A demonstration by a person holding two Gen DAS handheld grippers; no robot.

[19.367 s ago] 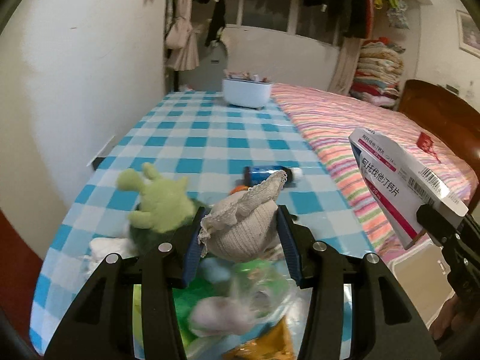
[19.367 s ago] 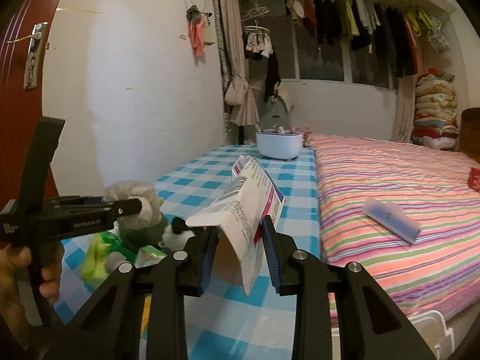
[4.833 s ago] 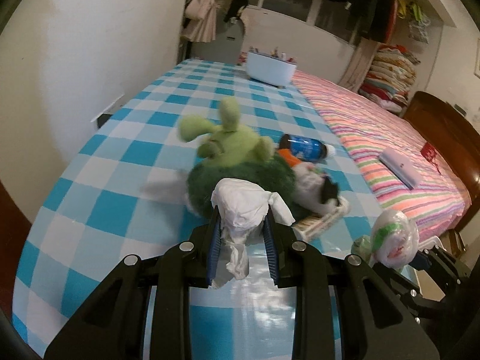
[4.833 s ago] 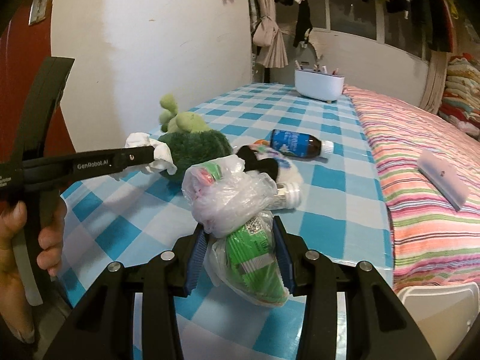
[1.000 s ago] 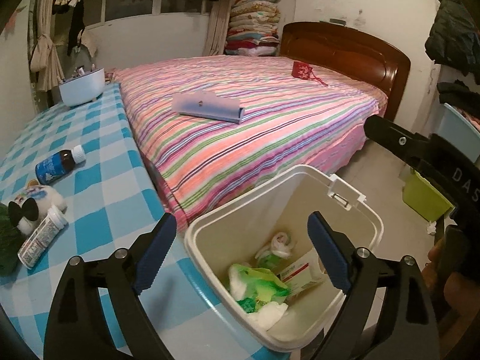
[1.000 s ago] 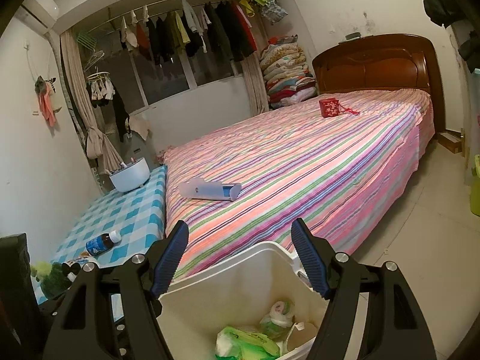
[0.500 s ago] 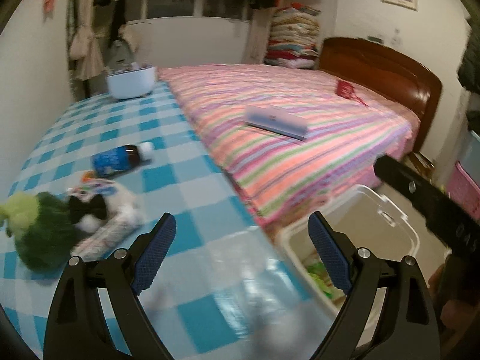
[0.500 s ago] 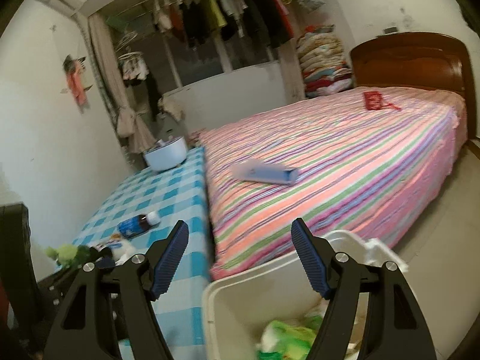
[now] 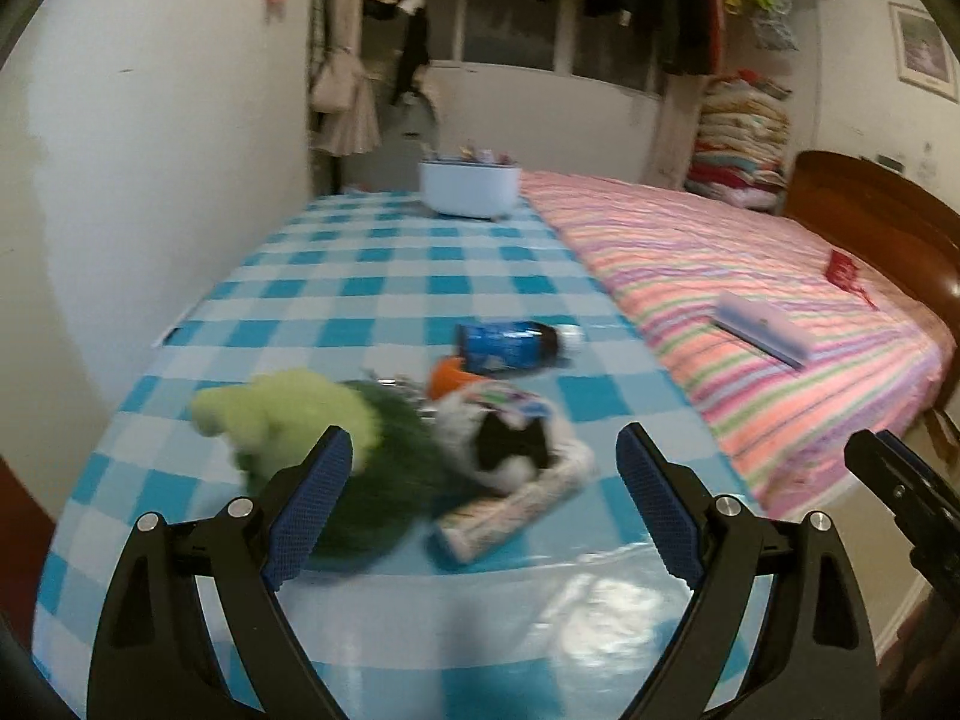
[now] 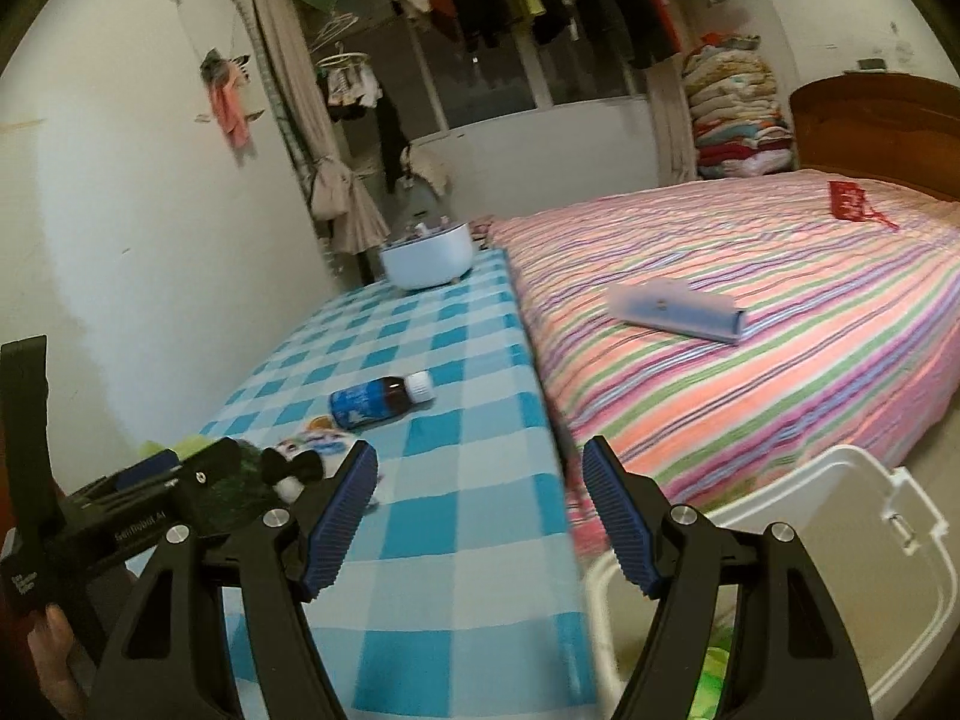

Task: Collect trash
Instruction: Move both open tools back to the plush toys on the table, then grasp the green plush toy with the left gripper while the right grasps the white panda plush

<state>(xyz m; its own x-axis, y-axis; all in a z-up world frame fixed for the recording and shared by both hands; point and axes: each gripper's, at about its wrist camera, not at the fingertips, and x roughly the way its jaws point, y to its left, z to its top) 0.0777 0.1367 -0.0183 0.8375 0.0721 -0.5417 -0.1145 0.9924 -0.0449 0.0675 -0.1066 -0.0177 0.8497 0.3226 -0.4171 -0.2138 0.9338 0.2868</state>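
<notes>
My left gripper (image 9: 480, 498) is open and empty above the near end of the blue checked table (image 9: 384, 276). Just beyond it lie a green plush toy (image 9: 312, 438), a black-and-white plush (image 9: 510, 444), a small tube (image 9: 516, 510), an orange item (image 9: 447, 375) and a brown bottle with a blue label (image 9: 516, 345). My right gripper (image 10: 480, 510) is open and empty over the table's right edge. The white trash bin (image 10: 840, 570) stands on the floor at lower right, with green trash (image 10: 714, 684) showing inside. The bottle (image 10: 381, 399) also shows in the right wrist view.
A white tub (image 9: 468, 186) stands at the table's far end. A striped bed (image 10: 750, 312) runs along the table's right side with a pale flat case (image 10: 678, 309) and a red pouch (image 10: 849, 201) on it. A white wall (image 9: 150, 150) borders the table's left side.
Both grippers have swung left, away from the bin and back toward the table. The plush toys and bottle now sit in front of the left gripper. Both stay open and empty.
</notes>
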